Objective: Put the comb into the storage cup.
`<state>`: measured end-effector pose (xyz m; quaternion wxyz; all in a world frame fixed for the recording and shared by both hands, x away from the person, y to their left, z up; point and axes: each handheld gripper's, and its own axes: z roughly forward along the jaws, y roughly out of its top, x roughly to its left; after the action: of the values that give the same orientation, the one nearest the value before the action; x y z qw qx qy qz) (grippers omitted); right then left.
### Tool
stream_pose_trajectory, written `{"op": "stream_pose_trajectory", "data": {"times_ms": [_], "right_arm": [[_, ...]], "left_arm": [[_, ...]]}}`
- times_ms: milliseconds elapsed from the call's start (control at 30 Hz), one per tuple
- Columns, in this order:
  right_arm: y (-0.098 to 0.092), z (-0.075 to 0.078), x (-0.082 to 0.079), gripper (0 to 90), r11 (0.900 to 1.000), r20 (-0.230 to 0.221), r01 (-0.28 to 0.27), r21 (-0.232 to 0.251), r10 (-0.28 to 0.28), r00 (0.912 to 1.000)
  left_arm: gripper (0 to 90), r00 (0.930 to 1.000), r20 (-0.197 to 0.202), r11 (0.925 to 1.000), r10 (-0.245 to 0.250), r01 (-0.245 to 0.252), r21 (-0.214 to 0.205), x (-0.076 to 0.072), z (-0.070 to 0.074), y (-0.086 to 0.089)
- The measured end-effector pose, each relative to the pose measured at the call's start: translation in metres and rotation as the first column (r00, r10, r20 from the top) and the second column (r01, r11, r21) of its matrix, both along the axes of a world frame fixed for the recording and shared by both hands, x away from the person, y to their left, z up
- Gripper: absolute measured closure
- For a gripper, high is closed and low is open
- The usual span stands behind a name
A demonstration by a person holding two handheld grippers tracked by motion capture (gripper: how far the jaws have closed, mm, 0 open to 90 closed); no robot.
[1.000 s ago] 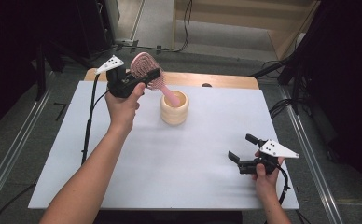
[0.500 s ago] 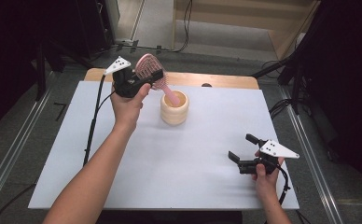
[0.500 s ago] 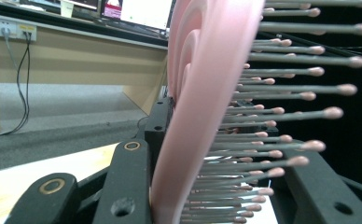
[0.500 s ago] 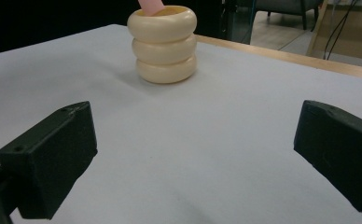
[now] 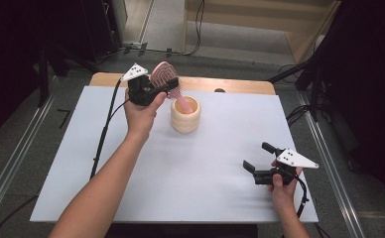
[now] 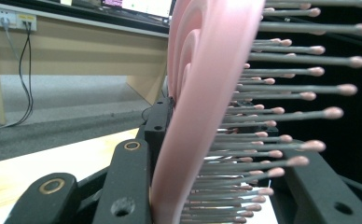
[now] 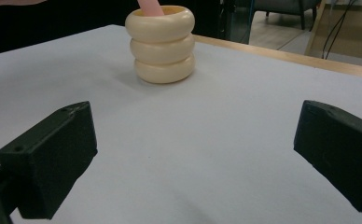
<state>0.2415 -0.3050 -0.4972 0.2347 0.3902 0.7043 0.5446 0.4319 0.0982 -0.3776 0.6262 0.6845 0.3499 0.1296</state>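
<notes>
A pink hairbrush (image 5: 163,78) is held by its head in my left gripper (image 5: 153,89), which is shut on it above the table's far side. Its handle (image 5: 182,104) slants down into a cream ribbed cup (image 5: 185,115). In the left gripper view the brush head (image 6: 202,107) stands between the jaws, bristles pointing right. My right gripper (image 5: 259,159) hovers low at the table's near right, open with nothing between its jaws. The right gripper view looks across the table at the cup (image 7: 162,44) with the pink handle (image 7: 149,6) sticking out of it.
A white sheet (image 5: 190,168) covers the table, with a wooden edge (image 5: 230,85) showing at the back. A small dark spot (image 5: 220,90) lies on that edge behind the cup. Black cables trail from both grippers.
My left gripper has tilted the brush more upright and shifted slightly right, with the handle sinking further into the cup. The right gripper has stayed put.
</notes>
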Motion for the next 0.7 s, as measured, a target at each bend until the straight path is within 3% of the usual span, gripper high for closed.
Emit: {"op": "stream_pose_trajectory", "data": {"times_ms": [700], "right_arm": [[0.000, 0.000, 0.000, 0.0, 1.0000, 0.004, -0.002, 0.000, 0.002, 1.0000]], "left_arm": [[62.5, 0.9997, -0.017, 0.9990, -0.015, 0.016, 0.042, 0.005, -0.016, -0.011]]}}
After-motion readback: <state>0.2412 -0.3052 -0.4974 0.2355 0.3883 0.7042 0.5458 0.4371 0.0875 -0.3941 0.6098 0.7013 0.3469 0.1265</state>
